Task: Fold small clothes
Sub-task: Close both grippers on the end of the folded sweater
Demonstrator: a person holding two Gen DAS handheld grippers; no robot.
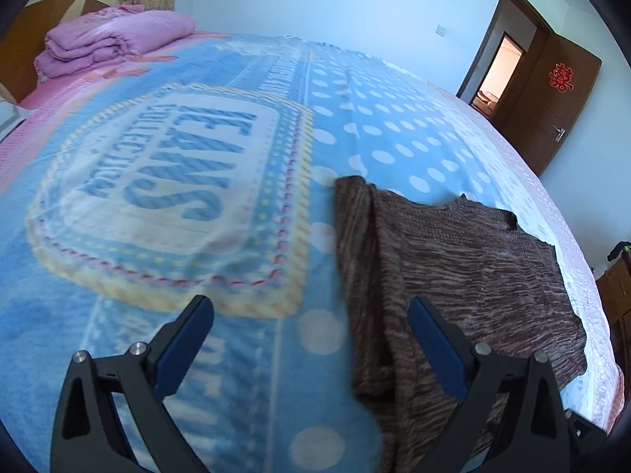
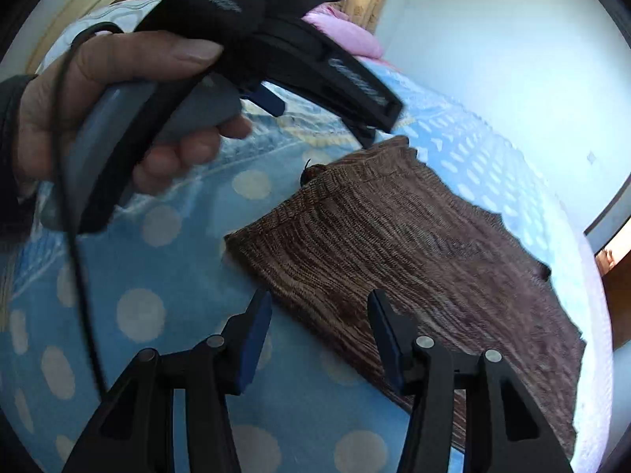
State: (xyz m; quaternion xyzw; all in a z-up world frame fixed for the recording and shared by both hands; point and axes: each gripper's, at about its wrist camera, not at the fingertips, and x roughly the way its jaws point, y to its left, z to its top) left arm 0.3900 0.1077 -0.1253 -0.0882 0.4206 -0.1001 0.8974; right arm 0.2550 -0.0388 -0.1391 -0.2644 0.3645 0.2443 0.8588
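Blue-padded fingers of the left gripper [image 1: 309, 311] stand wide apart at 6 o'clock in the left wrist view, released, nothing between them; the right-hand finger overlaps the near edge of the brown knit garment [image 1: 445, 272]. That garment lies flat on the blue polka-dot blanket [image 1: 165, 181], spreading from centre toward 4 o'clock. A folded pink quilt [image 1: 114, 43] rests at 10 o'clock, near the headboard; a brown door [image 1: 552, 106] stands open at 2 o'clock.

Right wrist view: the right gripper [image 2: 319, 307], at 6 o'clock, is parted and grasps nothing, poised over the garment's near corner. The garment fills centre to 4 o'clock. At 10 o'clock a person's hand [image 2: 106, 114] grips the left gripper's grey handle [image 2: 146, 126].
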